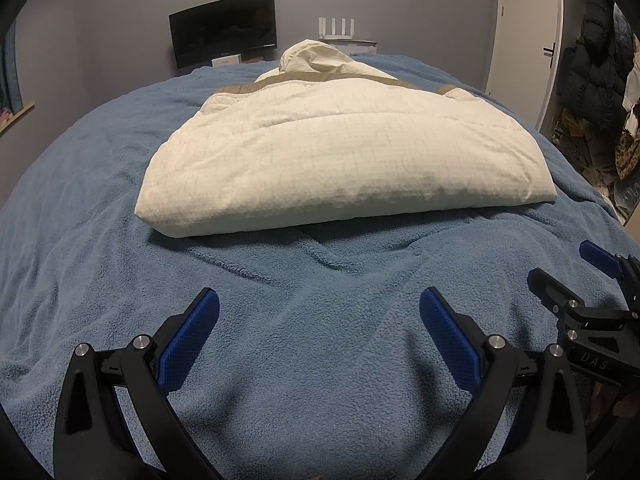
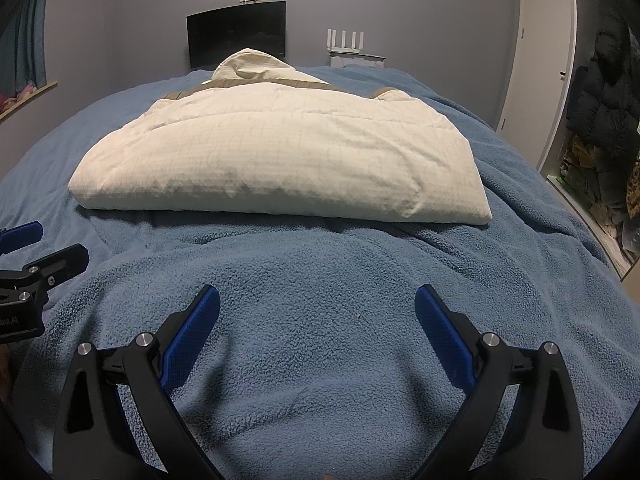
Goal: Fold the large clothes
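On the bed: I see one cream padded jacket (image 1: 340,152) folded into a thick block on the blue fleece blanket (image 1: 304,288), its hood (image 1: 312,58) pointing at the far wall.
Left gripper (image 1: 319,306): its blue pads stand wide apart with nothing between them; I hold it low over bare blanket, the jacket ahead and apart from it.
Right gripper (image 2: 317,304): also spread wide and empty, just beside the left one; the jacket lies ahead, slightly to its left.
Count: I make out two grippers, one jacket, one dark monitor (image 1: 224,34), one white router (image 1: 337,29) with four antennas, one white door (image 1: 524,40).
Hard to tell: each gripper shows only partly in the other's view; the jacket's sleeves are tucked out of my sight; the dark clothes (image 1: 592,80) at the right edge blur together.
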